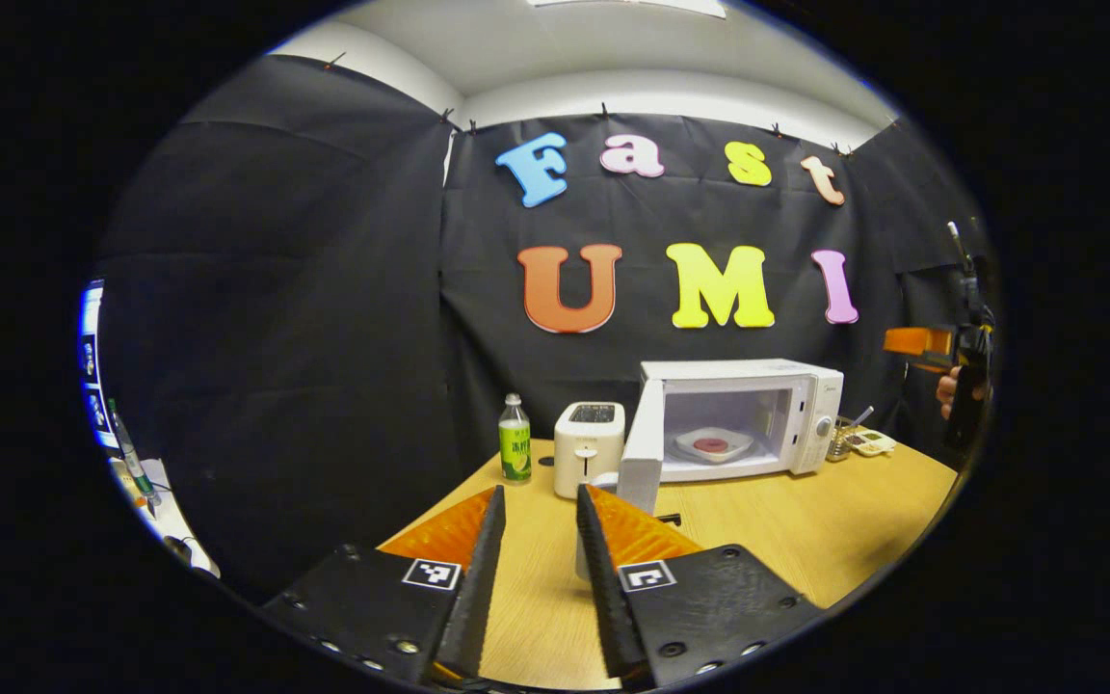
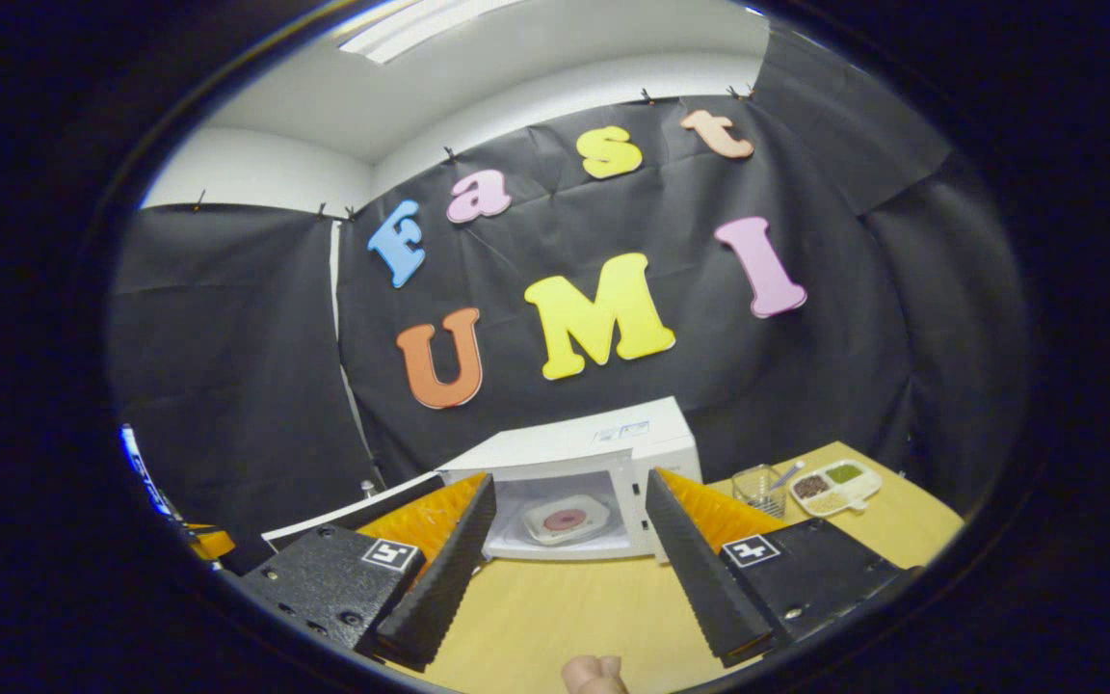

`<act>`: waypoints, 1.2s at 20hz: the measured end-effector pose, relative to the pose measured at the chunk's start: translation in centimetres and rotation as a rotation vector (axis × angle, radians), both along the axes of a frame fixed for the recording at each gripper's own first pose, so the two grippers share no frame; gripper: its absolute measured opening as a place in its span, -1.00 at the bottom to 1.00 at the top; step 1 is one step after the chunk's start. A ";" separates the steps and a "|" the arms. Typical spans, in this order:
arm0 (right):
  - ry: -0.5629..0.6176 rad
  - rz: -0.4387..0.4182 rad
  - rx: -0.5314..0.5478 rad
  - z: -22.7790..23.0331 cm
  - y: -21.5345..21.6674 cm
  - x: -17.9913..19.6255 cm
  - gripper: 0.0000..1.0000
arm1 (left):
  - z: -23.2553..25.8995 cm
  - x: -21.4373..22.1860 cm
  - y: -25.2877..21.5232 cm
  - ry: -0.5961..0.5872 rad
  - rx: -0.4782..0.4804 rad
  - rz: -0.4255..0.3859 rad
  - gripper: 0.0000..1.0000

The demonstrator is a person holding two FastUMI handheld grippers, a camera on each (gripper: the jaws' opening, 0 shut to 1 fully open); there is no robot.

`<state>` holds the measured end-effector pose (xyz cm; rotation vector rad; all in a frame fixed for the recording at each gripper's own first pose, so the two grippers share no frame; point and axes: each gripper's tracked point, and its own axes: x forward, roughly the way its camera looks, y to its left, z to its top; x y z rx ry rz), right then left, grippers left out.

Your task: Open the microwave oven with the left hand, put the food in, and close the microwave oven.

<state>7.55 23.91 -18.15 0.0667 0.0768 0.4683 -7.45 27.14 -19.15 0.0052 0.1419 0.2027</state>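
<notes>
At the left of centre in the left gripper view, a green-labelled bottle [image 1: 515,440] stands on the wooden worktop [image 1: 806,540], with a white toaster [image 1: 589,447] just beside it to the right. Right of that sits the white microwave oven [image 1: 738,419], its door [image 1: 642,443] swung wide open toward the toaster — inside, a white plate [image 1: 714,444] carries the round reddish food [image 1: 710,444]. Further right, near the oven's control side, lies a small divided tray [image 1: 869,442]. At the right edge, a hand holds the right tool [image 1: 921,345] up off the worktop. Along the bottom, the left tool [image 1: 538,540] has its fingers parted and empty.

Low in the right gripper view, the right tool [image 2: 565,540] — fingers spread apart, gripping nothing — frames the open oven [image 2: 579,482] and its plate [image 2: 565,520]. A glass cup [image 2: 760,490] and the tray [image 2: 834,487] lie at the right.
</notes>
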 end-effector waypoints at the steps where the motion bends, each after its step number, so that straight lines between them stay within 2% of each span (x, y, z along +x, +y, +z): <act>1: -0.024 -0.011 -0.026 0.9 -0.8 -1.0 0.99 | -0.3 0.4 0.1 0.000 -0.006 -0.001 -0.28; 2: -0.043 -0.017 -0.051 1.6 -1.7 -2.0 0.99 | -0.4 0.7 0.6 -0.003 -0.006 0.012 -0.84; 3: -0.062 -0.016 -0.073 2.5 -2.5 -3.2 0.99 | -0.8 0.8 1.6 -0.004 -0.003 0.044 -0.74; 4: -0.078 -0.011 -0.092 3.2 -3.0 -4.4 0.99 | -1.1 1.0 2.3 -0.008 -0.001 0.063 -0.93; 5: -0.095 -0.013 -0.107 3.9 -3.6 -5.5 0.99 | -1.2 1.4 2.4 -0.024 0.000 0.059 -1.00; 7: -0.116 -0.031 -0.129 5.1 -5.5 -7.7 0.99 | -2.0 2.6 2.8 -0.028 -0.011 0.043 -1.00; 8: -0.118 -0.049 -0.132 5.6 -6.3 -8.9 0.99 | -2.6 3.4 3.2 -0.032 -0.018 0.035 -0.75; 9: -0.118 -0.062 -0.133 6.0 -7.1 -10.1 0.99 | -3.0 4.1 3.4 -0.029 -0.027 0.024 -0.75; 10: -0.120 -0.064 -0.133 6.5 -7.8 -11.3 0.99 | -3.7 4.9 3.6 -0.025 -0.037 0.015 -1.00; 13: -0.146 -0.075 -0.134 8.7 -9.7 -14.3 0.99 | -5.5 7.3 3.8 -0.024 -0.037 -0.011 -1.00; 16: -0.171 -0.119 -0.154 10.4 -12.1 -16.2 0.99 | -7.3 9.3 3.4 -0.054 0.037 -0.019 -1.00; 17: -0.175 -0.129 -0.166 10.9 -12.7 -16.8 0.99 | -8.9 10.0 3.4 -0.015 0.045 -0.016 -1.00; 18: -0.183 -0.127 -0.171 11.3 -13.0 -17.3 0.99 | -10.2 10.1 2.8 0.015 0.025 -0.030 -0.99; 22: -0.193 -0.136 -0.186 11.9 -14.0 -17.9 0.99 | -10.8 10.8 0.9 -0.011 -0.062 -0.063 -1.00; 24: -0.177 -0.132 -0.179 11.7 -14.1 -17.7 0.99 | -11.1 11.2 -0.1 -0.010 -0.062 -0.084 -1.00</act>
